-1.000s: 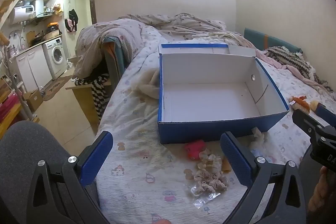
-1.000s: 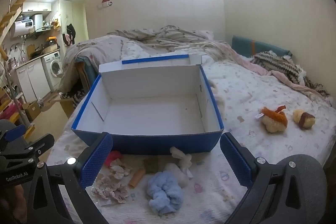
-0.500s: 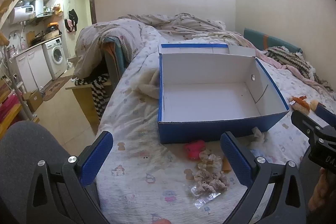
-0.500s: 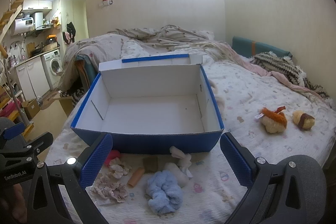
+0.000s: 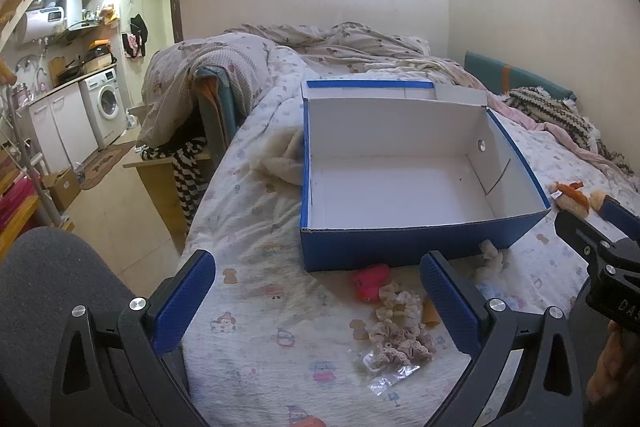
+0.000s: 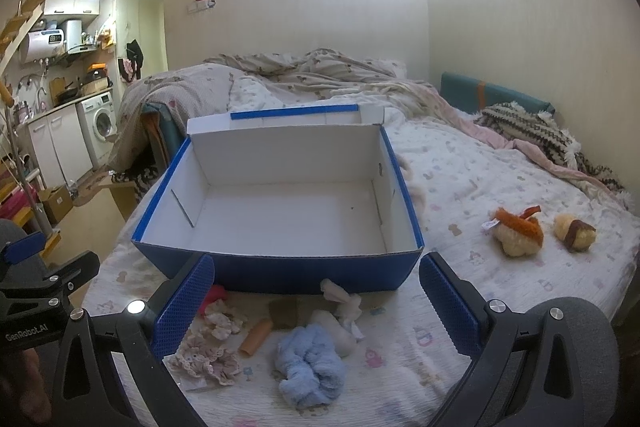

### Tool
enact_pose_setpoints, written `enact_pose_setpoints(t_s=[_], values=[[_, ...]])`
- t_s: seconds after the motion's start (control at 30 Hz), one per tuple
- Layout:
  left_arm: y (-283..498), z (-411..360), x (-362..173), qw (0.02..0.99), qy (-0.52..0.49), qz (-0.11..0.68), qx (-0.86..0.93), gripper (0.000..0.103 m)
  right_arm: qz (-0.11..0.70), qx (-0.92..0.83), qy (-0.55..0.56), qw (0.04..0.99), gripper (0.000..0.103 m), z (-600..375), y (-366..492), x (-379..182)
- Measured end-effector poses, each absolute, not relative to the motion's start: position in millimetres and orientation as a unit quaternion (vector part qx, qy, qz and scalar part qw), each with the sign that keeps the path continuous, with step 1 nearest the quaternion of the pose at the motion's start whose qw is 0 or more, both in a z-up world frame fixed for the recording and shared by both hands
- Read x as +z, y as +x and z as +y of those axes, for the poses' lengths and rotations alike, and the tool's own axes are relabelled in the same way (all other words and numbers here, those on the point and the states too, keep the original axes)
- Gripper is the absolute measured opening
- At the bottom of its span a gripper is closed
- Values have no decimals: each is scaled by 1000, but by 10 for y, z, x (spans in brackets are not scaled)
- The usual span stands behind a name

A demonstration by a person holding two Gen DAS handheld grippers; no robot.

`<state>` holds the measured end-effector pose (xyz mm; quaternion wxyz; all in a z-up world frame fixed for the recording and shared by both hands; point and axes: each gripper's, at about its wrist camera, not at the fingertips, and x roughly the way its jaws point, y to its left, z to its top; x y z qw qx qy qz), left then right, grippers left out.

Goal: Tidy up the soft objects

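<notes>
An empty blue box (image 5: 400,245) with a white inside stands on the bed; it also shows in the right wrist view (image 6: 288,273). In front of it lie soft things: a pink toy (image 5: 370,281), lace scrunchies (image 5: 400,341), a fluffy light-blue scrunchie (image 6: 312,363), a white rabbit toy (image 6: 344,301), an orange tube (image 6: 256,337). Two plush sushi toys (image 6: 518,231) lie to the right of the box. My left gripper (image 5: 316,301) is open and empty above the bed's near edge. My right gripper (image 6: 316,301) is open and empty over the pile.
A rumpled duvet (image 6: 320,71) and a striped knit blanket (image 6: 528,129) cover the far end of the bed. A cream fluffy cloth (image 5: 280,159) lies left of the box. The bed's left edge drops to the floor, with a small wooden table (image 5: 160,171) there.
Both grippers have shifted only slightly; the view of the box and pile is nearly the same. Nothing was taken hold of.
</notes>
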<state>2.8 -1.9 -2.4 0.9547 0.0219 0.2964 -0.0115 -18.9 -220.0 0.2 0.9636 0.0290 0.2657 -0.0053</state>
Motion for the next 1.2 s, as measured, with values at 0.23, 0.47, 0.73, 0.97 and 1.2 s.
enact_pose_setpoints(t_s=[0.23,0.47,0.73,0.97,1.2], values=[[24,-9,-31,956,26,293,-6,102,263,-6,33,964,103,-2228,-187,8],[3,3,-49,956,28,291,0,102,261,-7,35,965,103,-2243,-195,7],[6,2,-47,956,28,291,-1,102,260,-6,35,965,103,-2247,-197,6],[7,-2,-47,956,28,292,-1,102,261,-7,36,965,103,-2245,-196,6],[8,-3,-45,956,28,291,-1,102,260,-7,36,965,103,-2245,-196,6]])
